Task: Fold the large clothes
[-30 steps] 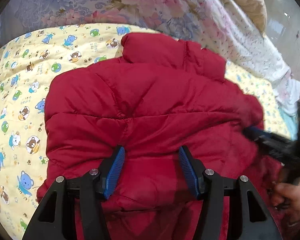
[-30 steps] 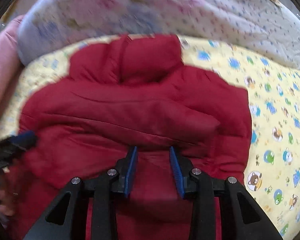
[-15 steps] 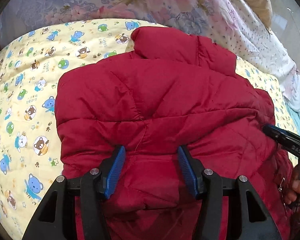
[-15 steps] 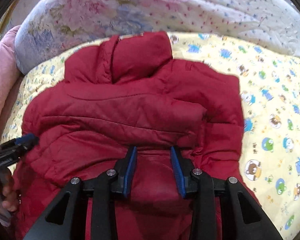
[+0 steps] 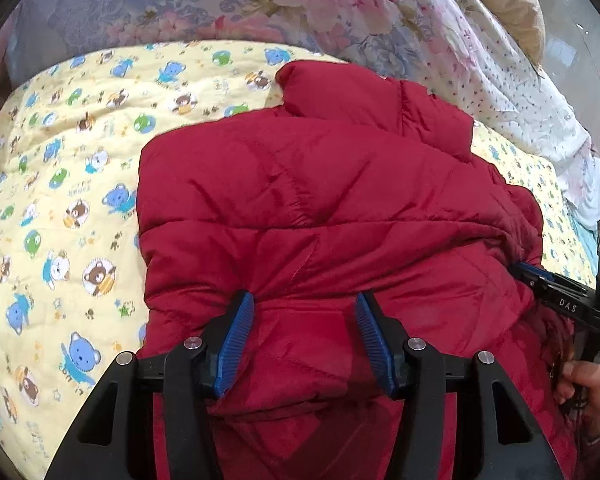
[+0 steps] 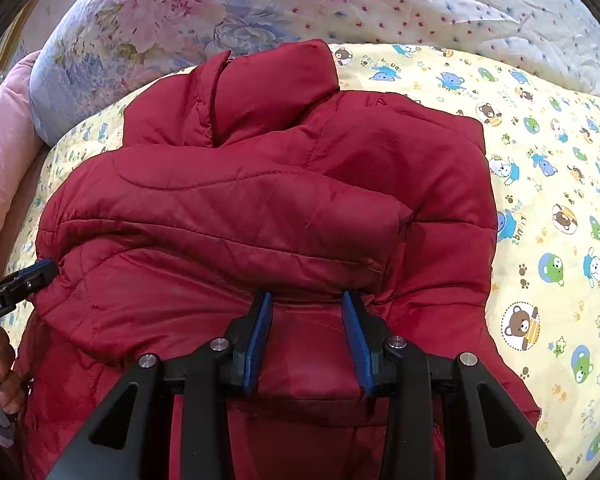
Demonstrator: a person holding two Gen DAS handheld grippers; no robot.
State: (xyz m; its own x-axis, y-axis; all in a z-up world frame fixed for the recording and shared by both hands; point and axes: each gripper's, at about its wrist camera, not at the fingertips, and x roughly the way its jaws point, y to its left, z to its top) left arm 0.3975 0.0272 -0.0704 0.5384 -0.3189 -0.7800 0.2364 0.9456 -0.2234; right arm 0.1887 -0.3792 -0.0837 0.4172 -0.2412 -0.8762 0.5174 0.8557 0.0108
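Lying on the yellow bear-print sheet [image 5: 68,184], the red puffer jacket [image 5: 320,200] serves as the landmark: it sits partly folded, collar [image 5: 340,88] at its far end toward the floral quilt [image 5: 260,4], near hem drawn toward the camera. To the left of the jacket there is only bare sheet; a pink blanket [image 6: 0,140] shows at the far left edge in the right wrist view. Judging what could go wrong: the jacket is thick and slippery-looking, so the raised hem could slide out of either grip while it is carried toward the collar, and the puffy filling could spring the fold back open. If one side travels faster than the other, the fold line would likely end up skewed. Over the jacket's near left part, the left gripper [image 5: 304,316] has its jaws at a middling spread, with a bunched ridge of red fabric filling the space between its blue pads [image 5: 236,340]; it appears to be holding that fold, though actual pressure is hard to confirm. Over the near right part, the right gripper [image 6: 306,312] stands narrower, its jaws pinching a fold of the hem.
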